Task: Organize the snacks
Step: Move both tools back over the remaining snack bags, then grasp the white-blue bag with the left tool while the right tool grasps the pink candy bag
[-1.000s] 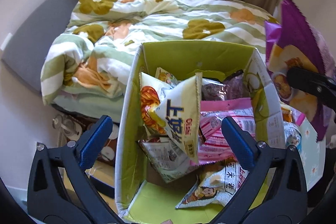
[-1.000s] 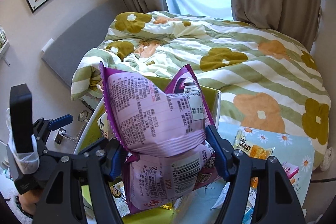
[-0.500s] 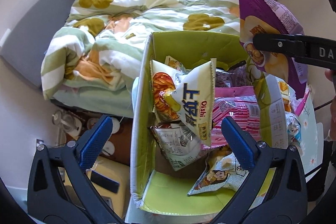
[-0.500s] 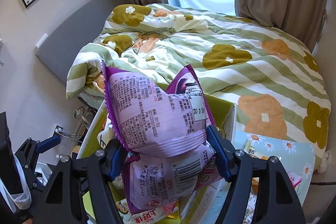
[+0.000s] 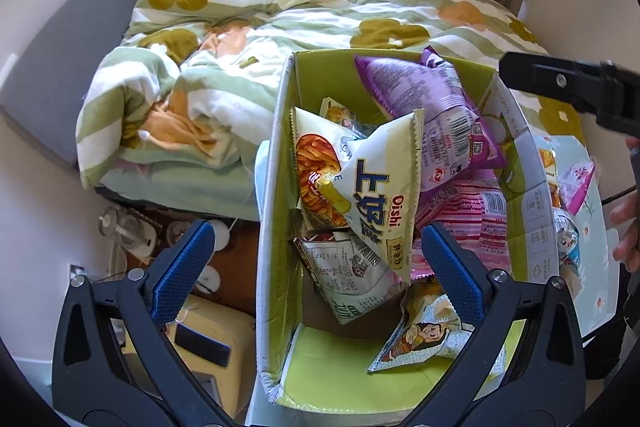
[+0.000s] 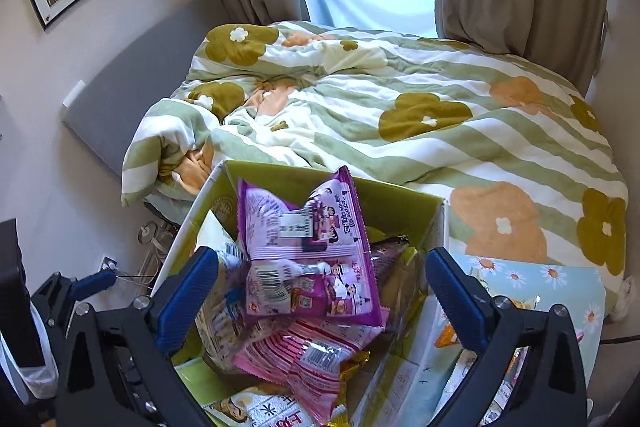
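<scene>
A green-lined cardboard box (image 5: 276, 155) holds several snack bags. A purple snack bag (image 5: 432, 107) lies on top of the pile at the box's far side; it also shows in the right wrist view (image 6: 304, 259). A white Oishi bag (image 5: 360, 187) leans in the middle, above a pink striped bag (image 5: 468, 215). My left gripper (image 5: 316, 263) is open and empty above the box's near end. My right gripper (image 6: 320, 295) is open and empty just above the purple bag, over the box (image 6: 400, 203).
A bed with a green striped floral quilt (image 6: 400, 115) lies behind the box. A flowered light-blue surface (image 6: 560, 291) at the right carries more snack packets (image 5: 576, 179). Small appliances and a yellow device (image 5: 208, 339) sit on the floor at the left.
My right gripper opened and let go of the purple bag, which now rests on the snacks in the box. The left gripper stayed open over the box.
</scene>
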`<state>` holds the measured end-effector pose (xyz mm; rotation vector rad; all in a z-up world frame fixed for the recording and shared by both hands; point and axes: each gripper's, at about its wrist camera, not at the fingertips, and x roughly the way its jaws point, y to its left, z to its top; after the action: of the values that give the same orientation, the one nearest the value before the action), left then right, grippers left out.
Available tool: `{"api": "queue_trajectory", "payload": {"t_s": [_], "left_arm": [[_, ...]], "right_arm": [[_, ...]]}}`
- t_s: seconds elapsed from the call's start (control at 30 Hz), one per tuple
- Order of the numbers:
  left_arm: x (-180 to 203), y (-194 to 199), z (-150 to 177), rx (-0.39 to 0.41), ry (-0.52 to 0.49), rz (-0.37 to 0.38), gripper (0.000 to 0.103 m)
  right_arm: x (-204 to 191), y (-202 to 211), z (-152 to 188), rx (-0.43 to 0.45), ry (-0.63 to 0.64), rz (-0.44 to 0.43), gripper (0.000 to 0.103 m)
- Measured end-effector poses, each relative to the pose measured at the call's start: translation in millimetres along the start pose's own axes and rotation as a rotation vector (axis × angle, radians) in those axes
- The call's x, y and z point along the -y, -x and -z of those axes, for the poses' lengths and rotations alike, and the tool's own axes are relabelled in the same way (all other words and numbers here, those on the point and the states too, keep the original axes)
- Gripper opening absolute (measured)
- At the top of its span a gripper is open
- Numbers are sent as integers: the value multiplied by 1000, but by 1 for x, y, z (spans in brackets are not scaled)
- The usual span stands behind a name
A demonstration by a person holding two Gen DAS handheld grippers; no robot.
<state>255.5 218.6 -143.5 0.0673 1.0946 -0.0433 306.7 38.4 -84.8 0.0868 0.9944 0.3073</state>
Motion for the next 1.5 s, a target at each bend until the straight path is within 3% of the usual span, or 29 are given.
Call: {"api": "queue_trajectory", "payload": {"t_s": [0.3,0.6,0.9,1.23,1.5], "left_arm": [[6,18,1,23,-11,2,102],[33,60,-4,91,-28,34,103],[120,90,6,116,-58,123,103],[241,85,29,56,-61,182,102],[299,53,59,-18,11,148,102]], "right_arm": [[8,34,10,45,3,13,103],[53,118,27,143,-69,37,103],[129,182,68,184,-113,153,103],[215,201,112,139,-74,124,103],[272,172,139,60,13,40,103]]}}
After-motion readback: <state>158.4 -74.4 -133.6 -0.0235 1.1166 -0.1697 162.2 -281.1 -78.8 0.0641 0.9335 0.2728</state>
